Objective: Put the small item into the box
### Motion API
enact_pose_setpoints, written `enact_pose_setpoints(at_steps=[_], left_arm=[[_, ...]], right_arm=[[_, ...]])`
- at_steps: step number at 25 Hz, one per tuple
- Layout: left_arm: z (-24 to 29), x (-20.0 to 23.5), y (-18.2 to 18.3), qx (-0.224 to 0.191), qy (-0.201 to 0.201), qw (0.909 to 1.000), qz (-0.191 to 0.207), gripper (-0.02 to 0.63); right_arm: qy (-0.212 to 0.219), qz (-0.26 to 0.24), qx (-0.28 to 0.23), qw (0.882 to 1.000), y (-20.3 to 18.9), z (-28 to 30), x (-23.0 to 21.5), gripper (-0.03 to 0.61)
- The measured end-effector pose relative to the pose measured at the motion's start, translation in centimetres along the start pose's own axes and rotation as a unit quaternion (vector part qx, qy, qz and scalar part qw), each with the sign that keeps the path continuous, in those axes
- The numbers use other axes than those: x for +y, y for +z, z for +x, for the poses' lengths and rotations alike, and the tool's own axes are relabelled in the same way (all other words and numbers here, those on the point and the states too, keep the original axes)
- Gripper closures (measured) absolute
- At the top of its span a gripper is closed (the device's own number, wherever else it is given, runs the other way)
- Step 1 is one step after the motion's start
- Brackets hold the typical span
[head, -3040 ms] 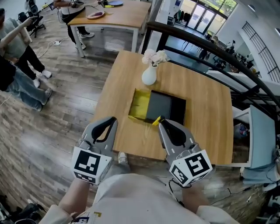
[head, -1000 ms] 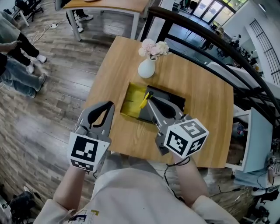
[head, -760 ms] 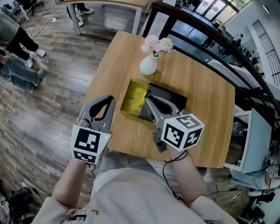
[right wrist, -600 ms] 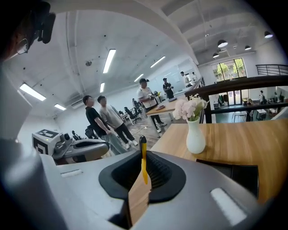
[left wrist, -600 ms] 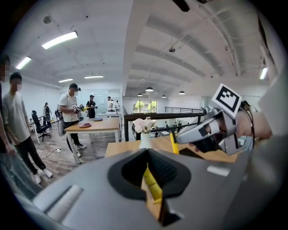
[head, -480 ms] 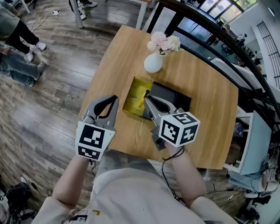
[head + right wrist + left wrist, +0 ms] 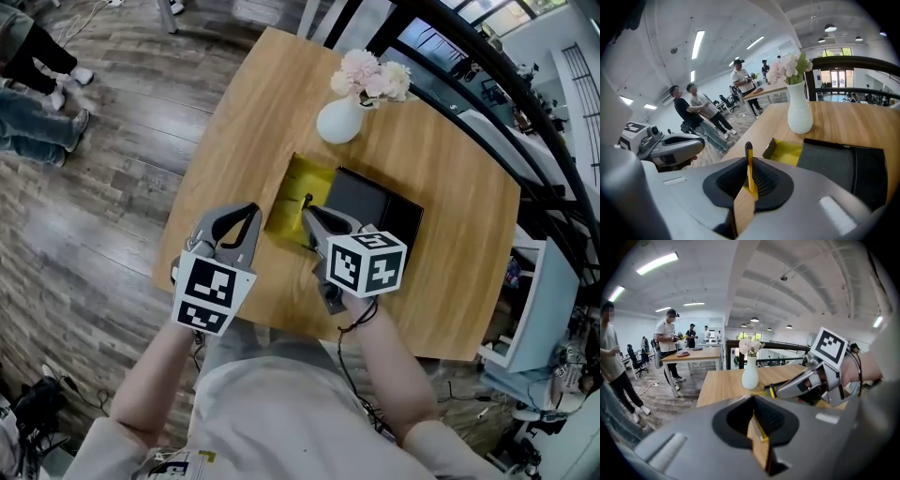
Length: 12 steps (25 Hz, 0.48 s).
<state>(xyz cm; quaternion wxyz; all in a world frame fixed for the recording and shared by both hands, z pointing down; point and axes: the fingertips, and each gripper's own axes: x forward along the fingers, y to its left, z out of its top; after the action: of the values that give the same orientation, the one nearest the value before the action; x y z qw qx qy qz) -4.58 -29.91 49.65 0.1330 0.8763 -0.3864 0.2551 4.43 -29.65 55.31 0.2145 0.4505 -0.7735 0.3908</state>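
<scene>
The open box has a yellow inside (image 7: 298,193) and a black lid part (image 7: 373,204), and lies mid-table. My right gripper (image 7: 307,212) is shut on the small item (image 7: 307,200), a thin yellow strip with a black tip, right over the yellow inside's near edge. The right gripper view shows the strip (image 7: 748,161) upright between the jaws, with the box (image 7: 788,152) just beyond. My left gripper (image 7: 250,213) is shut with nothing in it, at the box's left over the table. From the left gripper view I see the right gripper (image 7: 802,383) and the strip's end (image 7: 772,391).
A white vase with pink flowers (image 7: 343,116) stands on the wooden table (image 7: 244,112) just behind the box. A black railing (image 7: 487,84) runs past the table's far right. People's legs (image 7: 33,66) are on the wood floor at the left.
My right gripper carried the yellow strip from the table's near edge forward and left, over the box's yellow inside. The left gripper stayed shut beside it.
</scene>
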Motion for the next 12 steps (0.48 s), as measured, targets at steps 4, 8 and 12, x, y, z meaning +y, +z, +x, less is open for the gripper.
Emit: enact_pose_setpoints(at_steps=[4, 8, 12], left_arm=[[1.6, 0.2, -1.6, 0.013, -0.011, 0.9998, -0.011, 0.611], [3.1, 0.4, -3.6, 0.033, -0.016, 0.9991, -0.023, 0.611], [4.2, 0.6, -5.4, 0.046, -0.016, 0.9976, -0.048, 0.611]], right_arm=[[-0.013, 0.007, 0.026, 1.000, -1.4, 1.8, -0.8, 0.545], [-0.015, 0.027, 0.042, 0.999, -2.6, 3.5, -1.4, 0.545], [-0.021, 0.033, 0.068, 0.997, -4.0, 5.0, -1.6, 0.546]])
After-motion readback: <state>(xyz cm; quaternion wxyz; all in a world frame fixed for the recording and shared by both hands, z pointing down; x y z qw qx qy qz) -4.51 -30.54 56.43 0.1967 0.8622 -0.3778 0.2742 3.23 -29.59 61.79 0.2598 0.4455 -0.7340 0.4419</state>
